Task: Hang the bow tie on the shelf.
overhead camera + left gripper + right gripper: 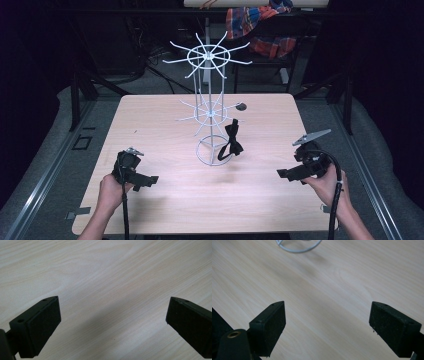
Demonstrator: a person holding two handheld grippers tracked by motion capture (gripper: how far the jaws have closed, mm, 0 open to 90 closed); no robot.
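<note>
Light wood table (165, 210) seen from above, white wire rack (210, 112) standing near its centre, two tiers of spokes on a thin post, ring base on the tabletop. Black bow tie (232, 141) hangs at the rack's 4 o'clock side off a lower spoke, its lower end close to the ring base; can't tell if it touches the table. Small dark round piece (241, 106) sits on the tip of a lower spoke at 2 o'clock from the post. Left gripper (146, 180) at 8 o'clock from the rack, held in the left hand (110, 189), low over the table, pointing toward 3 o'clock. In the left gripper view its jaws are spread wide with nothing between, bare wood grain under them. Right gripper (285, 174) at 4 o'clock from the rack, held in the right hand (327, 182), pointing toward 9 o'clock, grey plate on top, cable trailing back along the forearm. In the right gripper view its jaws are also wide apart and empty, with the rack's ring base at 12 o'clock of that picture, well apart from the jaws. Both grippers well apart from the rack and from each other. Plaid cloth (257, 22) behind the table at 1 o'clock, dark background.
</note>
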